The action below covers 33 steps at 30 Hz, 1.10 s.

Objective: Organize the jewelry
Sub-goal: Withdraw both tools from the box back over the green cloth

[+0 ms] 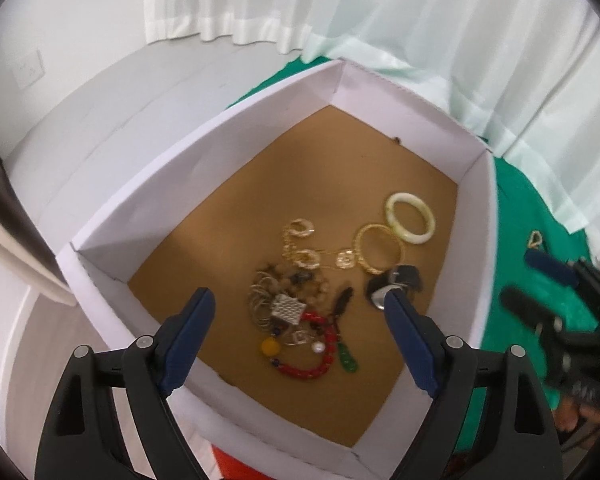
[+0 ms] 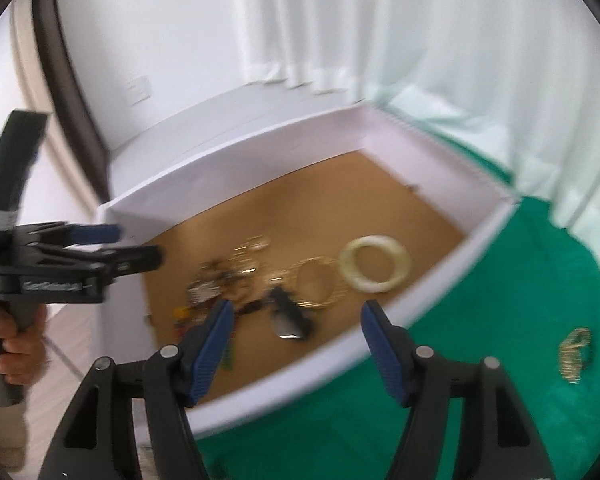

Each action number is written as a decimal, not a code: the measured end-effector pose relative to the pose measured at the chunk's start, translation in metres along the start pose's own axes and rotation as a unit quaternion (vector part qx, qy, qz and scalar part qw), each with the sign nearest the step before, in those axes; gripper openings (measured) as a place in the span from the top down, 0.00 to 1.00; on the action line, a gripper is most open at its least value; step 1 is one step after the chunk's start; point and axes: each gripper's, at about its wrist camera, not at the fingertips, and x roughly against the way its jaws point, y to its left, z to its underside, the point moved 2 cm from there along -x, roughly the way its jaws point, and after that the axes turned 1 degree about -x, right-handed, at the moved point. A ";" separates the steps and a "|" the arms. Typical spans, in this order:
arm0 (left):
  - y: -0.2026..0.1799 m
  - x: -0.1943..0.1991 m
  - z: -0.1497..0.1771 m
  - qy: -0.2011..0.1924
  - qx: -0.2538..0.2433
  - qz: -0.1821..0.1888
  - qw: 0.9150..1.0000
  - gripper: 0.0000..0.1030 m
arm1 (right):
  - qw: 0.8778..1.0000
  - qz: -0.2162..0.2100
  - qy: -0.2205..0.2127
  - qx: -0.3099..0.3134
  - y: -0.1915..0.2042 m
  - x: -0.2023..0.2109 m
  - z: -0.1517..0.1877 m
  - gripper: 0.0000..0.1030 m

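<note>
Nearest to us, the left gripper (image 1: 300, 300) hangs over the near corner of the white box (image 1: 204, 152) with its blue-padded fingers spread wide and nothing between them. Just under that gap lies a tangle of jewelry on the brown box floor (image 1: 300, 160): a red bead bracelet (image 1: 320, 356) curled beside a green pendant (image 1: 348, 360), a yellow bead (image 1: 270, 347), a white pearl (image 1: 318, 347), and a silver mesh piece (image 1: 287, 308) resting on thin wire hoops. A dark clip-like piece (image 1: 396, 280) sits by the tip of our right-hand finger. A little farther in we see gold chain earrings (image 1: 300, 240), then a gold bangle (image 1: 380, 248), and touching or just beside it a pale jade bangle (image 1: 410, 218), the farthest piece. Our right gripper (image 2: 296, 312) hovers above the box's right-hand wall, its jaws likewise wide apart and empty; the picture from it is blurred. To its right, outside the box, a small gold piece (image 2: 576, 352) lies alone on the green cloth (image 2: 500, 280). Beyond the box we see white curtains (image 1: 380, 0) and a wall socket (image 1: 28, 70).
</note>
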 end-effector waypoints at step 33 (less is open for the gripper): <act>-0.277 -0.025 0.071 0.060 -0.187 0.145 0.970 0.13 | 0.933 0.261 -0.018 -0.246 -0.252 0.064 0.232 0.34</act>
